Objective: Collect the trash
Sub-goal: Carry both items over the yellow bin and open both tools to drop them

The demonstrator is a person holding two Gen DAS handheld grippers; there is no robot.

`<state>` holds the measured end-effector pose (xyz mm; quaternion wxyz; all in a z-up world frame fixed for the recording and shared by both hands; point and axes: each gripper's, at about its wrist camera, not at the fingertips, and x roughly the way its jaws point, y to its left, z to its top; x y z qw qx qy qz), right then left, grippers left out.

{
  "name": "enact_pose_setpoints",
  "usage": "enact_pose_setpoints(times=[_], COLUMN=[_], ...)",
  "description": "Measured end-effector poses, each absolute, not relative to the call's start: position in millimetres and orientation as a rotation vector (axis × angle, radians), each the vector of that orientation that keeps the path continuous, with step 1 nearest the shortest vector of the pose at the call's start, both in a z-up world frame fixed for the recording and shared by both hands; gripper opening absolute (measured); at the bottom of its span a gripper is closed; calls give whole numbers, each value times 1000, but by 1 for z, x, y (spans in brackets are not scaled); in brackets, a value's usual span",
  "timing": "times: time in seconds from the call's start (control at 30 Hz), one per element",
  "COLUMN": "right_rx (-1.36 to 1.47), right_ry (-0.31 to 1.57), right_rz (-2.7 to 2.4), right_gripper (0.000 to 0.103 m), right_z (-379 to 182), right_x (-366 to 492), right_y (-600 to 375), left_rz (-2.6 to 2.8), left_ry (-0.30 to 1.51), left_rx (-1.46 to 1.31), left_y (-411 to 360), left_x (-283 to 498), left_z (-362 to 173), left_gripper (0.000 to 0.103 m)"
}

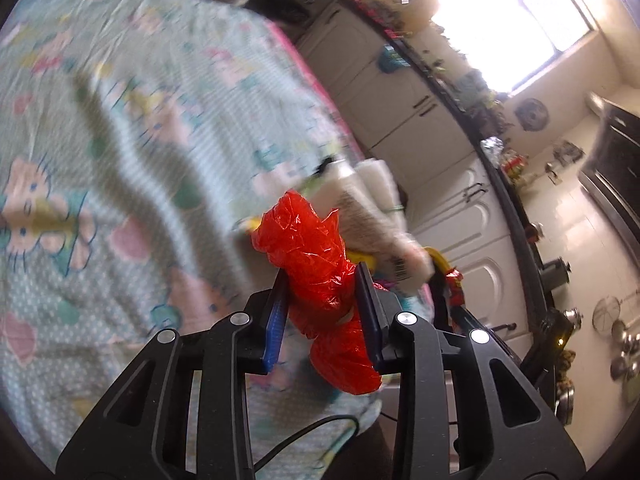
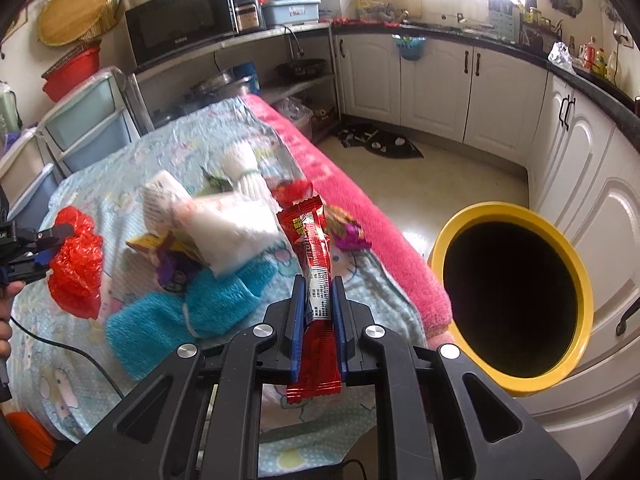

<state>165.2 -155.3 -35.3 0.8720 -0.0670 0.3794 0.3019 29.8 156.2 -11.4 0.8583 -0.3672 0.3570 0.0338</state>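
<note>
Gripping a crumpled red plastic bag [image 1: 320, 256] in our left gripper [image 1: 323, 280], we have its blue pads pressed into the plastic on both sides, with the bag held clear above the cartoon-print tablecloth [image 1: 120, 120]. Our right gripper [image 2: 319, 285] is clamped tight on a long red snack wrapper [image 2: 310, 248], which stands up between the pads and hangs out below them. Near the table's pink edge [image 2: 360, 208] lies more litter: a white plastic packet [image 2: 236, 228], a purple wrapper [image 2: 348, 236] and a yellow-and-purple wrapper [image 2: 168, 256], beside a turquoise knitted cloth [image 2: 188, 312]. On the floor to the right, just beside the table, stands a yellow bin [image 2: 516, 292] with its dark mouth open.
</note>
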Motion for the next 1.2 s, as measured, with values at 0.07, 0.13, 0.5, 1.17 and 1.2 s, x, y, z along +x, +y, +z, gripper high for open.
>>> enact_pose_setpoints(times=[0.07,0.13,0.5,1.17,1.2], right_rx=[-129,-112,-28,109,112], right_ry=[773,753,668,660,669], right_rz=[630,627,529,254,246], right_gripper=[13,13,13,13,13], right_z=[-26,-17,17,3,-2], right_x=[163,162,168,205,208], right_y=[-161,-169,-224,-326,-330], left_rz=[43,11,-148,-313,-317], left_ry=[726,704,655,670,680], left_rx=[-730,-690,-540,-282,-272], left_y=[145,133,59,-98,-104], left_x=[36,43,97,211,217], left_z=[2,14,55,53,49], left_gripper=[26,25,25,25,25])
